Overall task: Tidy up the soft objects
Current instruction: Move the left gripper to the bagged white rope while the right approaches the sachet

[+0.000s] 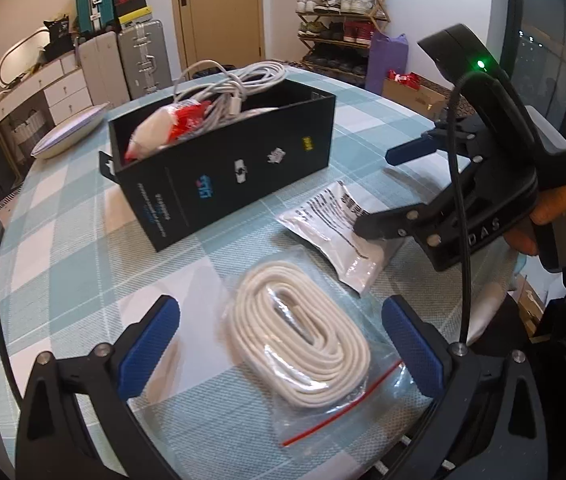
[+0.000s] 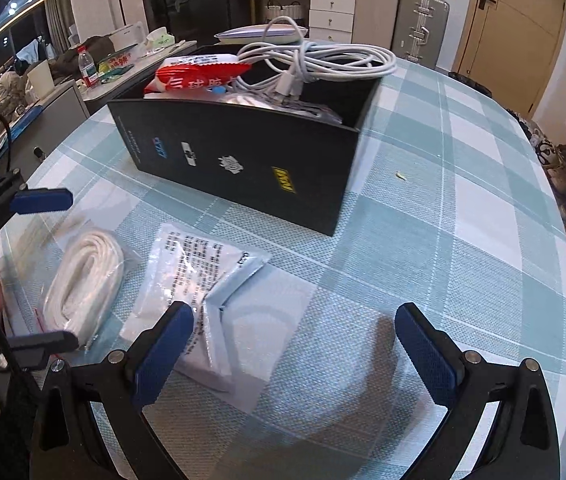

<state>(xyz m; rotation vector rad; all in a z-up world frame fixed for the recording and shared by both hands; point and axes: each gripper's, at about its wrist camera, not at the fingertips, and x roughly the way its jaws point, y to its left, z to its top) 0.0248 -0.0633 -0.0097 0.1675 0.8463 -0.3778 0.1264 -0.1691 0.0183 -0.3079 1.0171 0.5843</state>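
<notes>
While black box (image 1: 223,168) blocks at 11 o'clock, bagged rope coil (image 1: 299,336) lies between spread left gripper (image 1: 283,344) fingers, long axis 11-to-5; right gripper (image 2: 295,352) fingers spread beside flat packet (image 2: 211,280).

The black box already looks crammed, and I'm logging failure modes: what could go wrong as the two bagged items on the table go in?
1. The black box is heaped: the white cable bundle overhangs its rim and could spill.
2. The rope bag is slick plastic; the open left tool might pinch only film.
3. The flat printed pouch lies beside the open right tool, so its pads may slide over it.
</notes>
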